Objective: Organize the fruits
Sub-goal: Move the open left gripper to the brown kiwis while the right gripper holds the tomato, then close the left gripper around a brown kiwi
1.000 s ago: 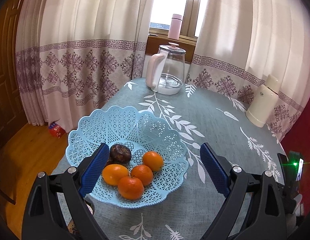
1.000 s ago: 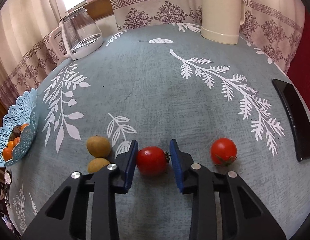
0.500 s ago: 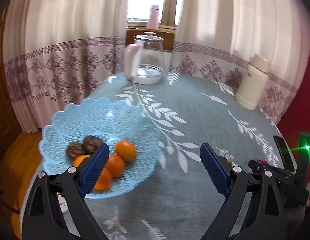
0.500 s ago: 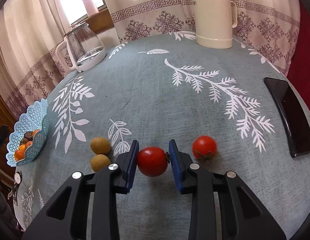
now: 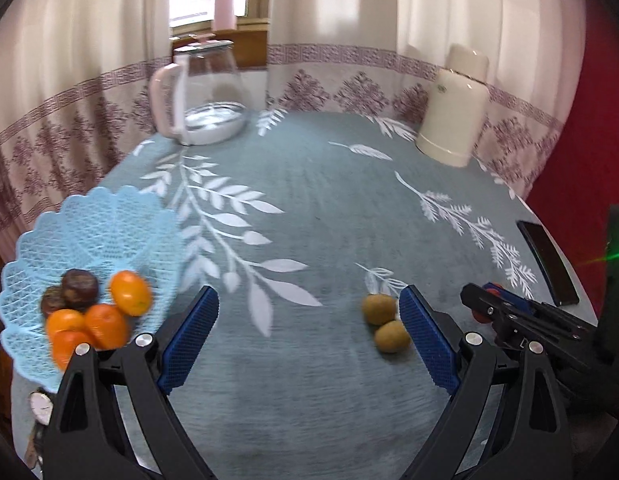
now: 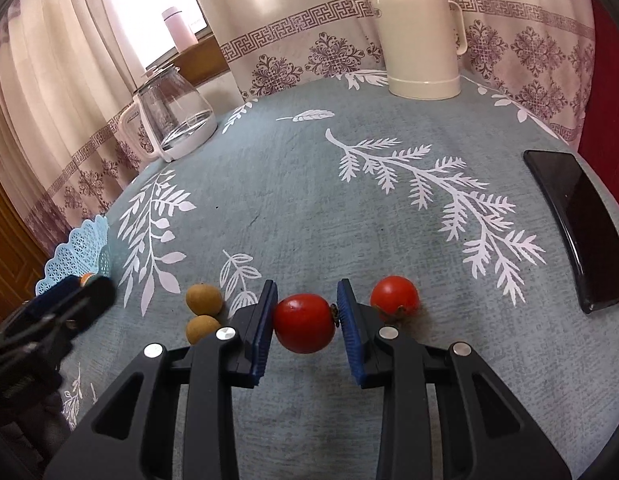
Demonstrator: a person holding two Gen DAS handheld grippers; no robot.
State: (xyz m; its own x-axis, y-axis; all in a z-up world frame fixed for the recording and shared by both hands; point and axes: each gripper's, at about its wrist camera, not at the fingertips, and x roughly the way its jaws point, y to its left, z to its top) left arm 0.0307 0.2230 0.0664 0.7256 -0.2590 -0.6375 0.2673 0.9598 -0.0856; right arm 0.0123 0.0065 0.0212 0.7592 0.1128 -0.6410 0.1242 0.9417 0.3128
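One red fruit (image 6: 304, 323) is clamped at its widest sides by the right gripper (image 6: 305, 330), above the tablecloth (image 6: 309, 200) | judged light, smooth, bruisable: gentle squeeze advised | left gripper (image 5: 307, 336) spread wide, nothing held

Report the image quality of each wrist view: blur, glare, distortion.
Left wrist view: motion-smeared, the oranges in the pale blue lattice basket soft-edged; green lens flare at the right edge; window blown out. Right wrist view: sharp, the red tomato between the right gripper jaws crisp; window overexposed; both views fisheye-curved with dark corners.
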